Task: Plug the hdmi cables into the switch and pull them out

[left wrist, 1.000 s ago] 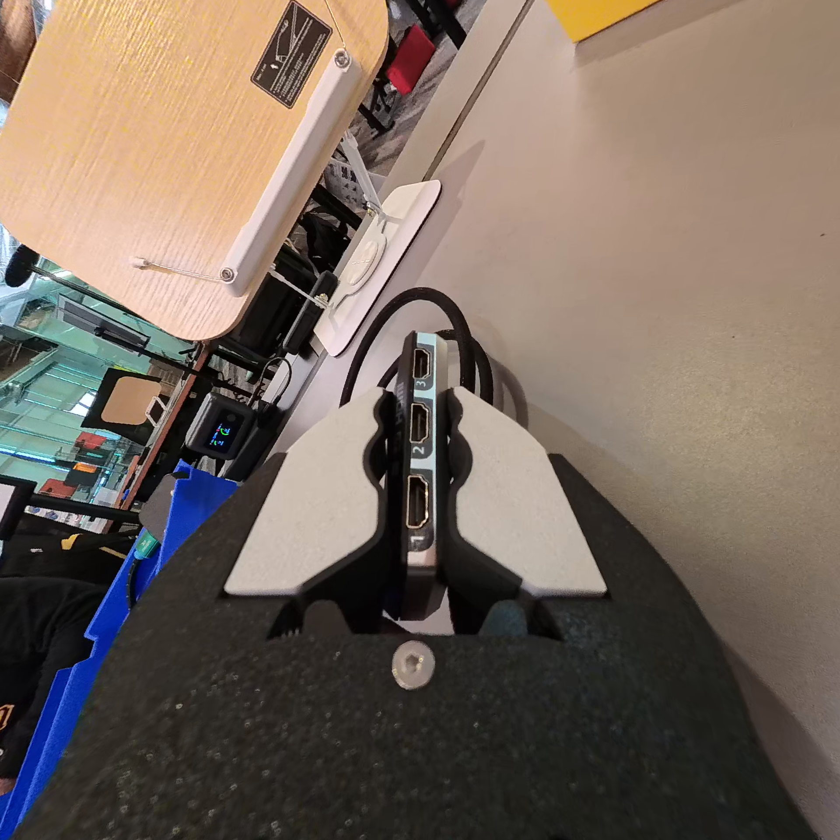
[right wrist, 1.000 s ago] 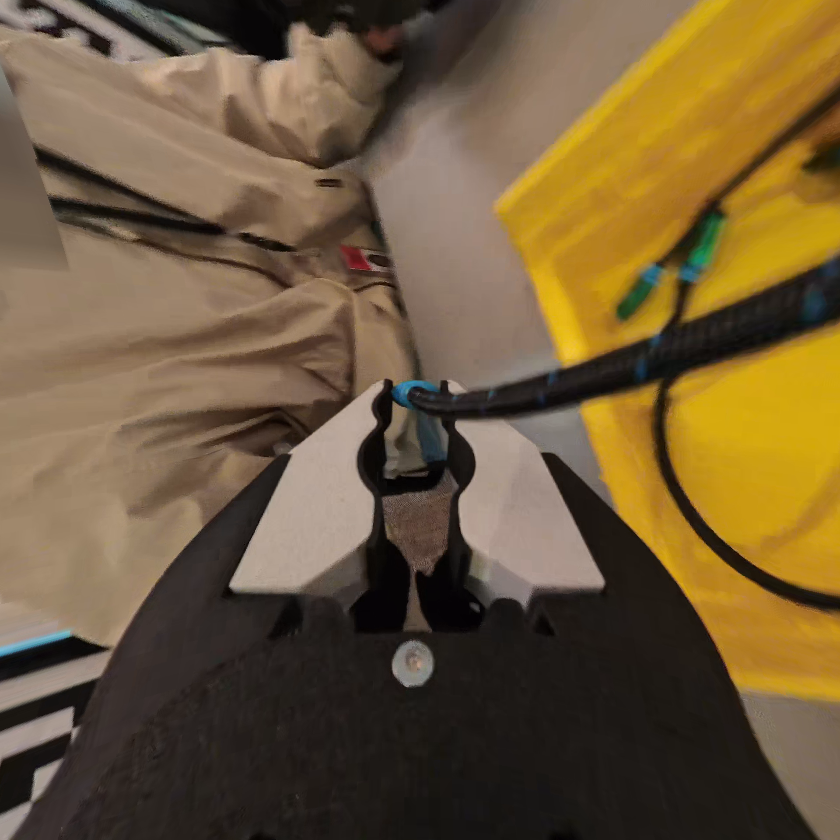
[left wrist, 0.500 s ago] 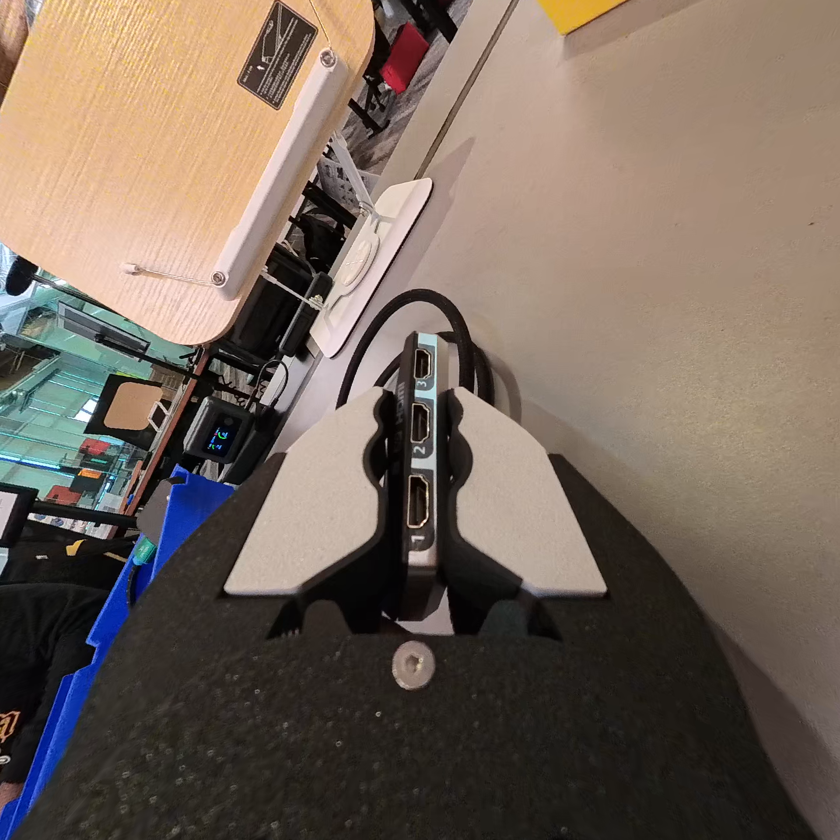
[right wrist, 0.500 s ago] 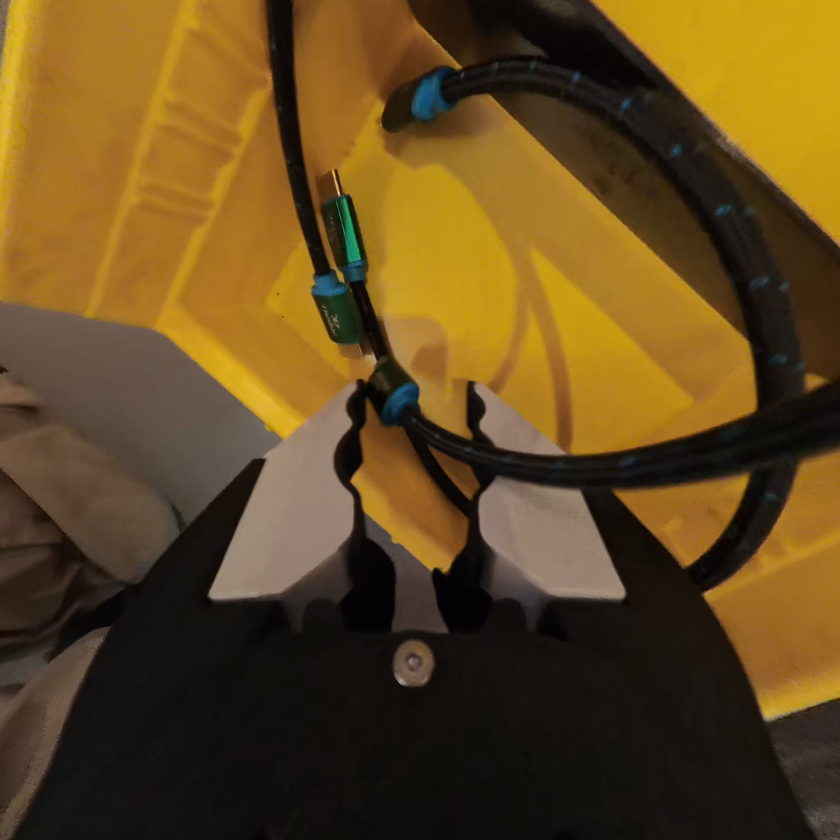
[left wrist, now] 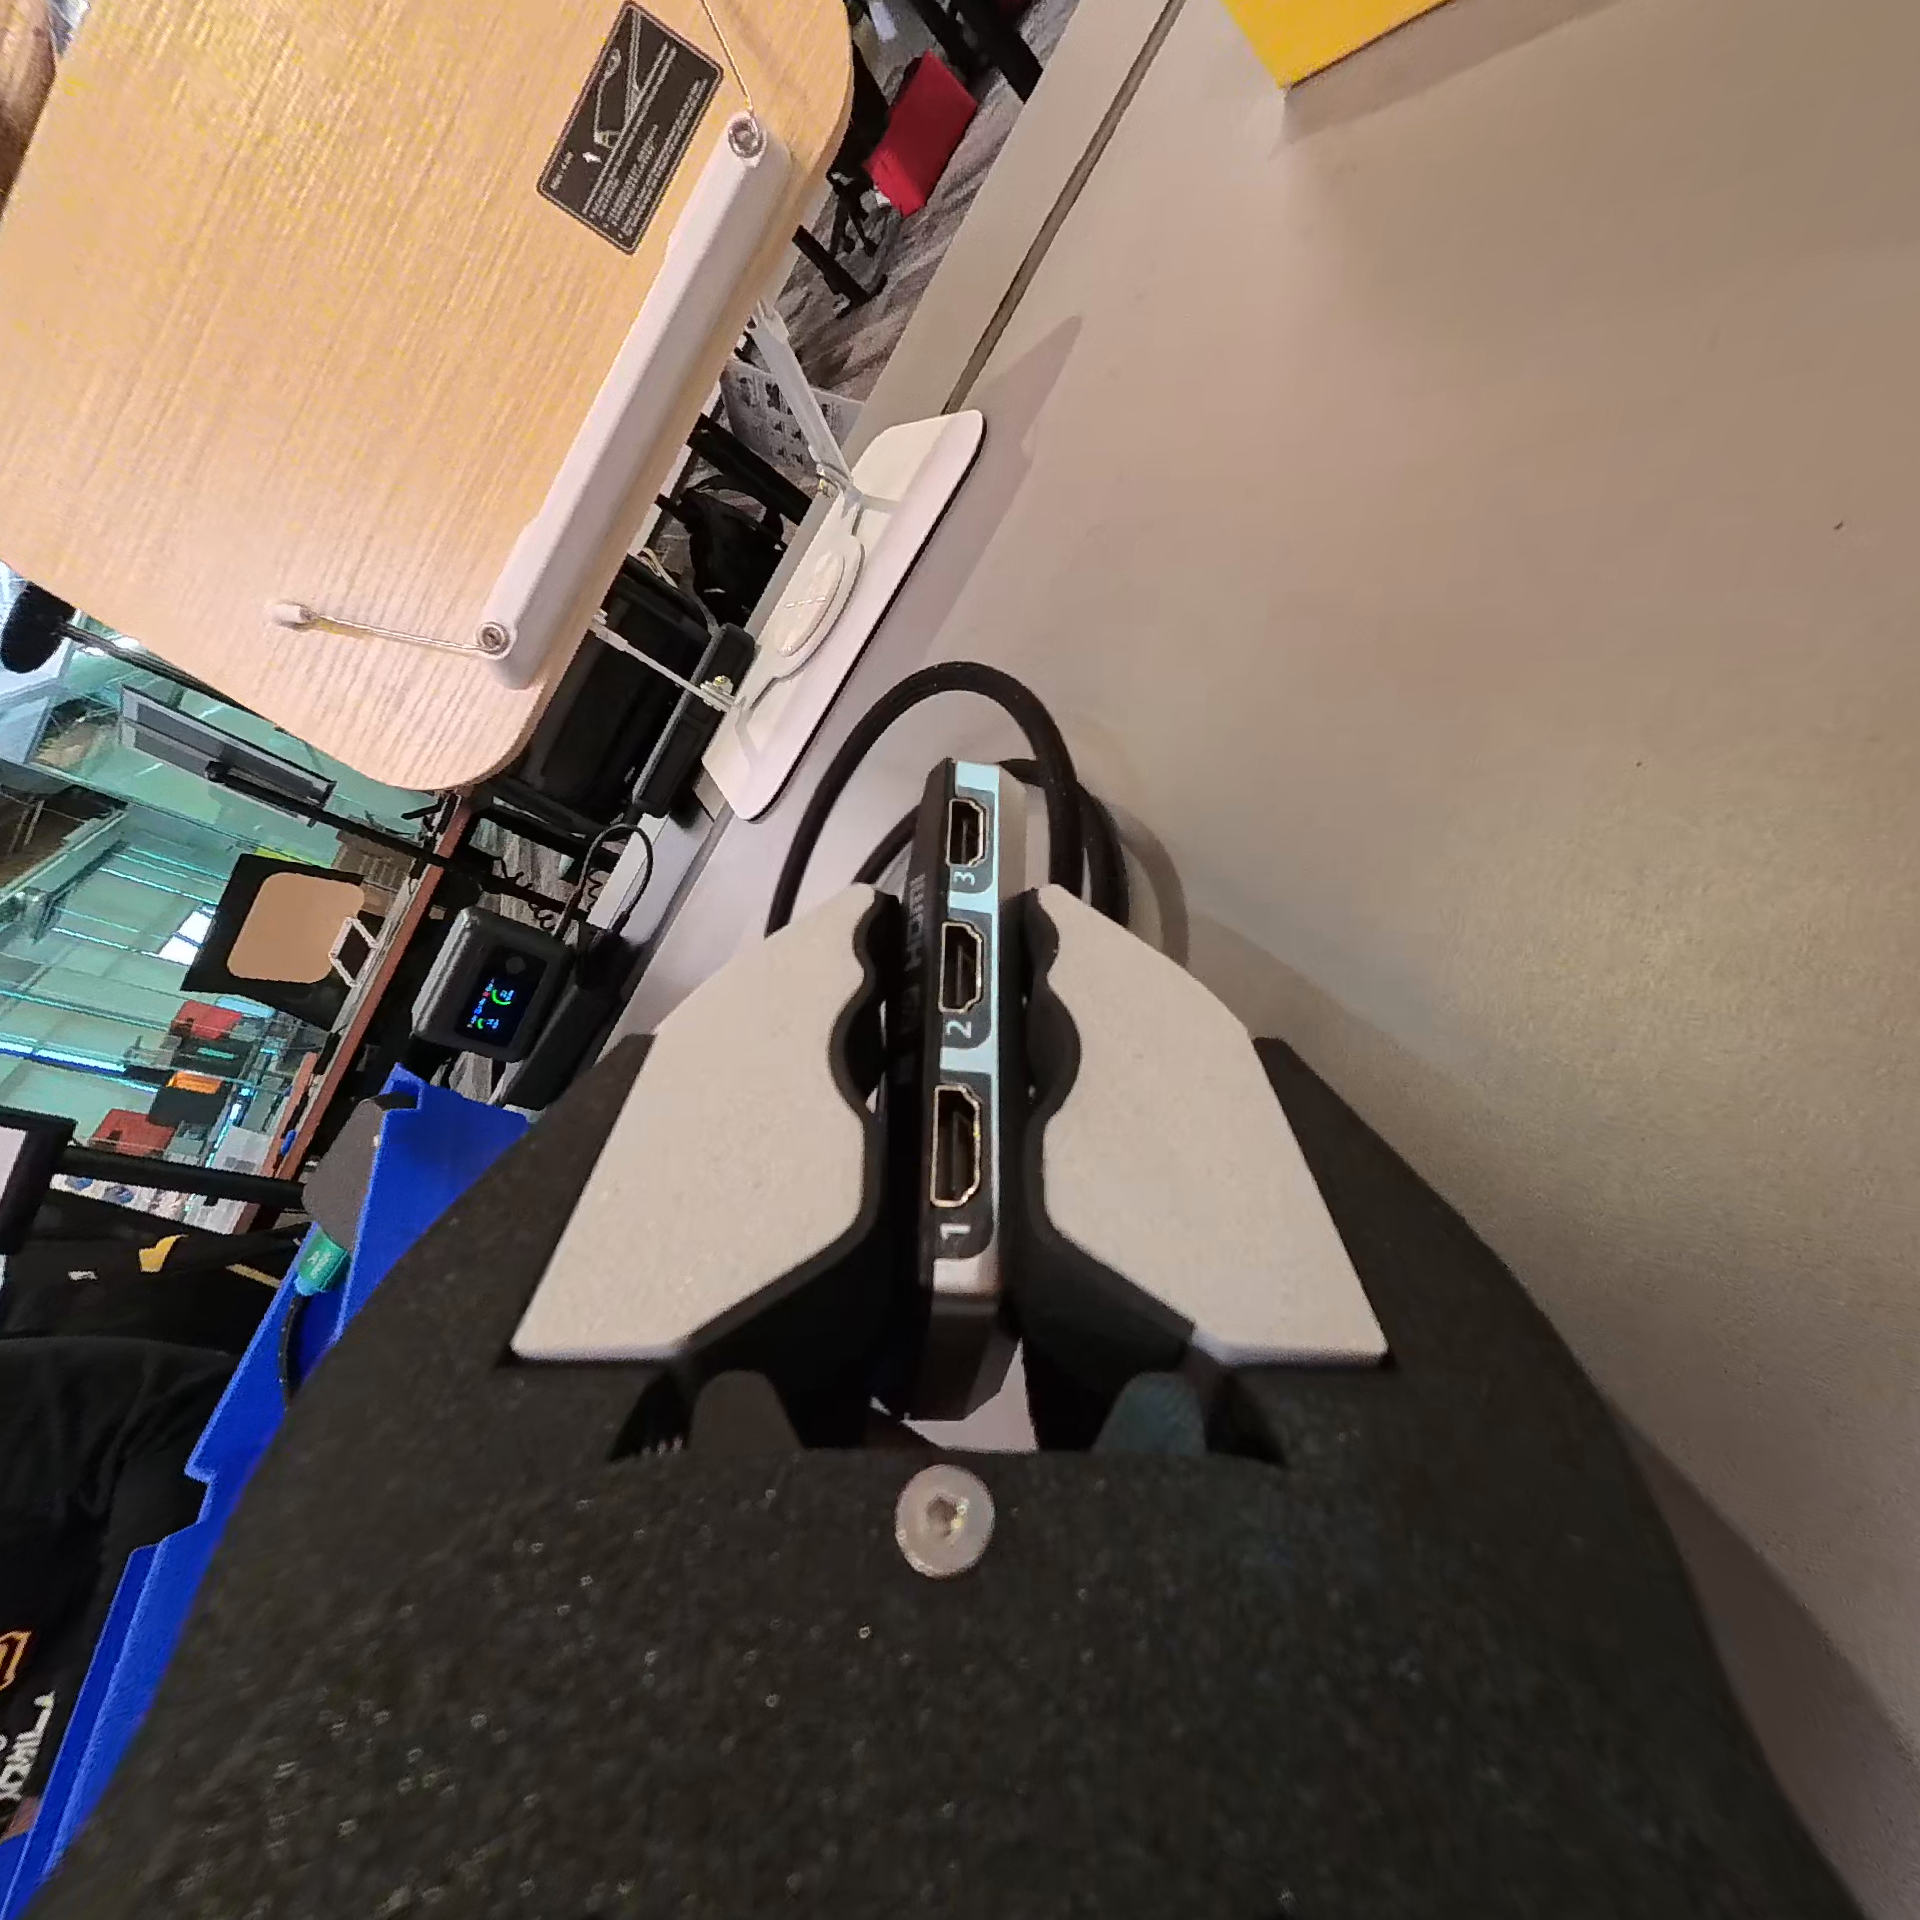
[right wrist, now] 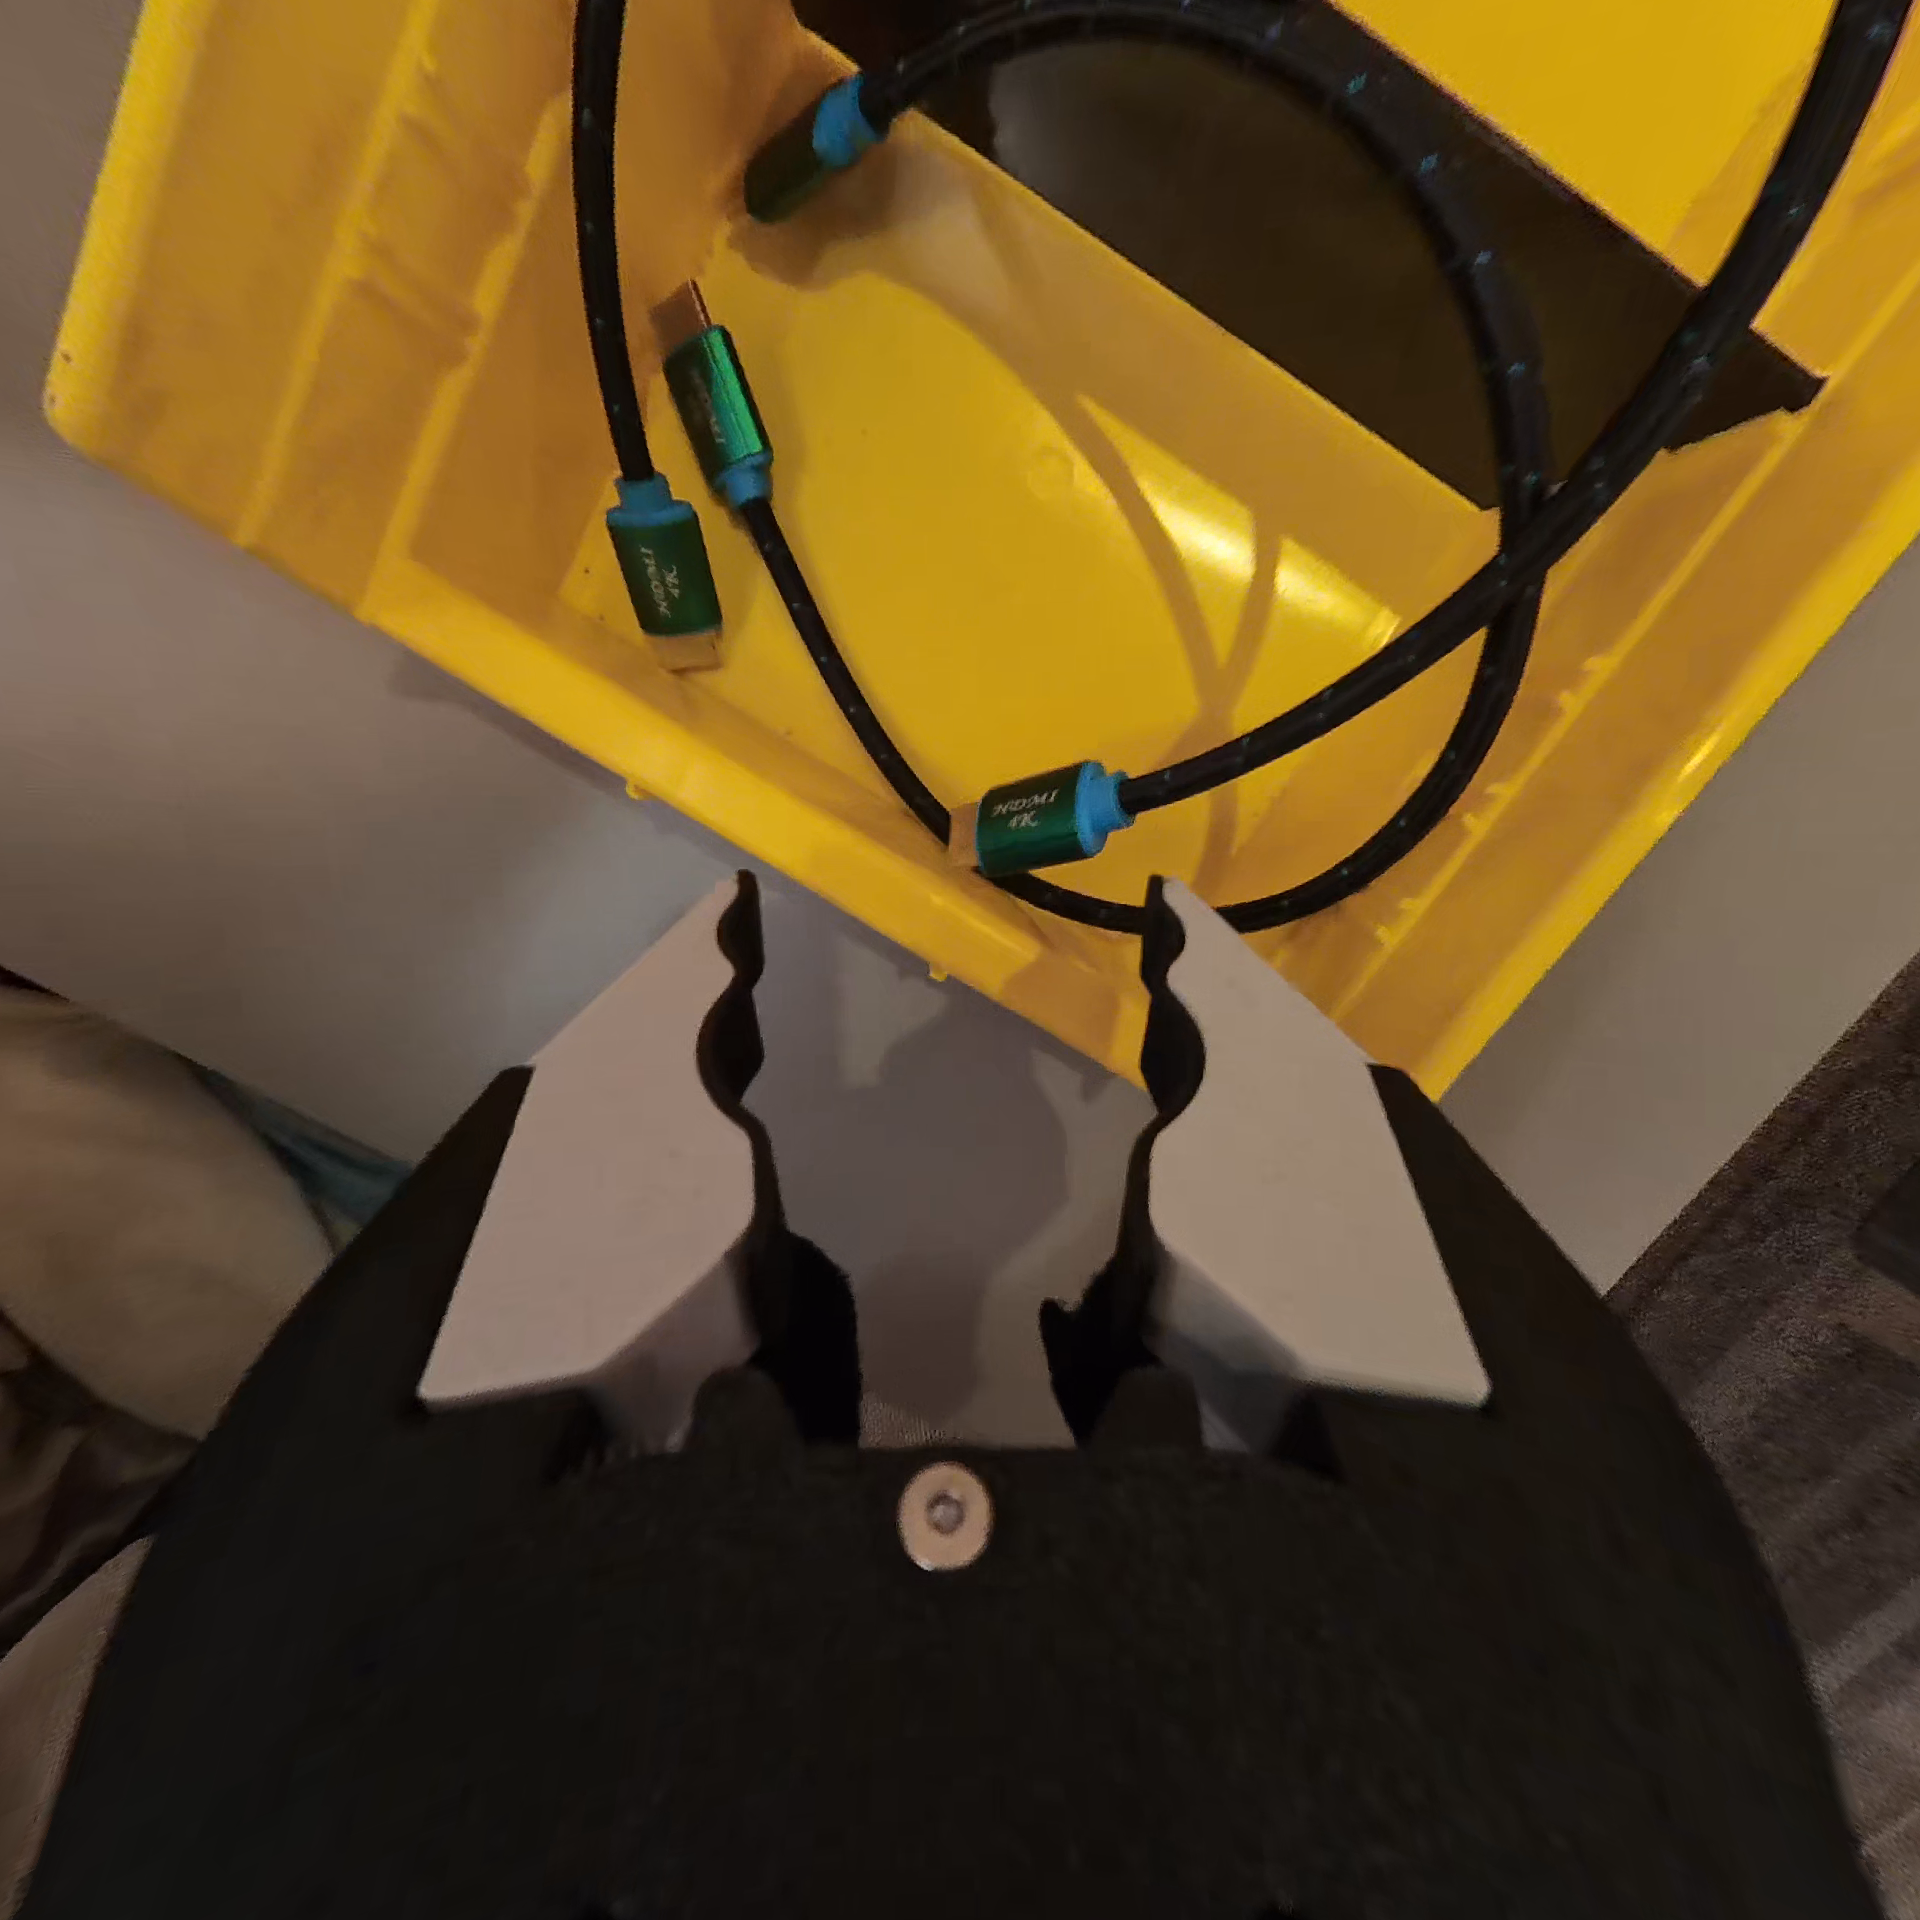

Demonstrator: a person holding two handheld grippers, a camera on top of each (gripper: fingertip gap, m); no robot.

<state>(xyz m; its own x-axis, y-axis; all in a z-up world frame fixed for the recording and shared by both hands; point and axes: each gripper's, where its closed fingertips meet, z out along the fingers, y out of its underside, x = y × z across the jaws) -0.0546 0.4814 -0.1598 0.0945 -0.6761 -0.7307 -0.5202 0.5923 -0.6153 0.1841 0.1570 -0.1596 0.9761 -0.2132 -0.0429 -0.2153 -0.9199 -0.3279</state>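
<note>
My left gripper (left wrist: 951, 914) is shut on the black HDMI switch (left wrist: 966, 1039), held on edge above the grey table (left wrist: 1507, 727). Its three ports face me and all are empty. The switch's own black cable (left wrist: 1049, 748) loops behind it. My right gripper (right wrist: 951, 894) is open and empty, just in front of the yellow bin (right wrist: 312, 312). Several braided black HDMI cables with green plugs lie in the bin. The nearest plug (right wrist: 1034, 821) lies just beyond my fingertips; two others (right wrist: 665, 566) (right wrist: 722, 410) lie farther left, and one (right wrist: 805, 156) at the back.
A wooden lap desk (left wrist: 312, 312) stands tilted at the left, on a white stand base (left wrist: 862, 582). A blue bin (left wrist: 239, 1403) sits at the lower left. A small device with a lit screen (left wrist: 488, 997) is beyond the table edge. A beige garment (right wrist: 114, 1195) lies left of my right gripper. The tips of one gripper are about 40 centimetres away from the tips of the other.
My right gripper let go of the HDMI plug, which now lies in the yellow bin, and has opened wide and drawn back. My left gripper keeps holding the switch almost still.
</note>
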